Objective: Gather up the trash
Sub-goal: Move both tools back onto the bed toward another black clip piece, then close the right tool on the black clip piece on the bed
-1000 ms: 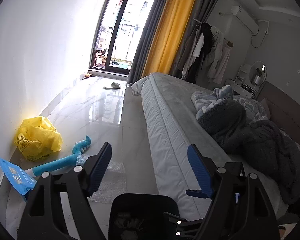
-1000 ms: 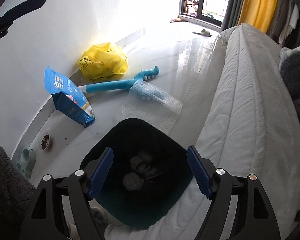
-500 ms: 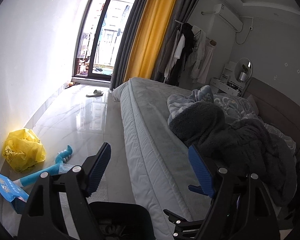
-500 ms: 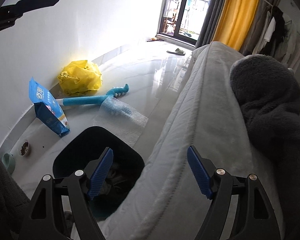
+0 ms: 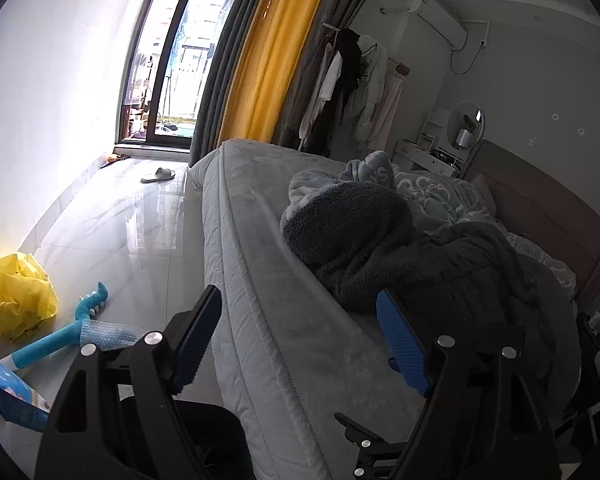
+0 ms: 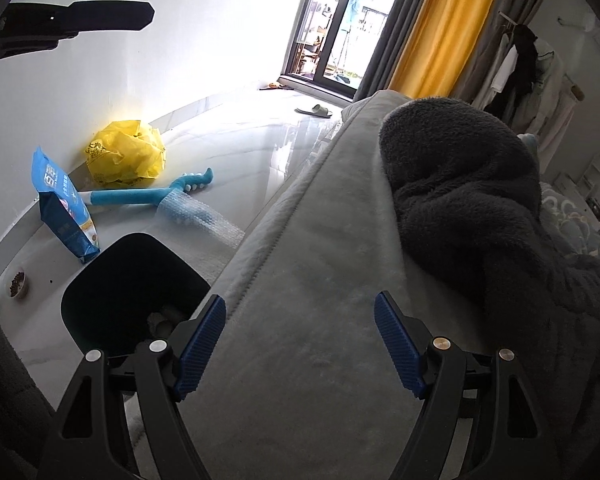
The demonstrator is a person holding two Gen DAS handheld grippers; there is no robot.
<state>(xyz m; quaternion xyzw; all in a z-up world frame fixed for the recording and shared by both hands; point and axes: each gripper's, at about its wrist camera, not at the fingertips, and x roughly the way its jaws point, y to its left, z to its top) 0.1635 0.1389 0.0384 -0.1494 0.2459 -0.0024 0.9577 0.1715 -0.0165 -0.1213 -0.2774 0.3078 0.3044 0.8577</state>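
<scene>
Glossy tile floor (image 6: 236, 136) – crinkled yellow bag (image 6: 126, 151), bubble wrap (image 6: 204, 220), black bin (image 6: 132, 280).

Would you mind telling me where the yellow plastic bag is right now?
The yellow plastic bag lies on the floor against the white wall, at the left of both views, just behind the blue long-handled tool.

Place: a home bedroom.
Bed: grey mattress (image 5: 260, 264) with a rumpled dark blanket (image 5: 400, 248).
Window: sliding glass door (image 5: 172, 72), yellow curtain (image 5: 268, 52).
Wall: hanging clothes (image 5: 352, 80), air conditioner (image 5: 436, 12).
Floor: glossy tiles (image 5: 132, 232), a slipper (image 5: 158, 175).
</scene>
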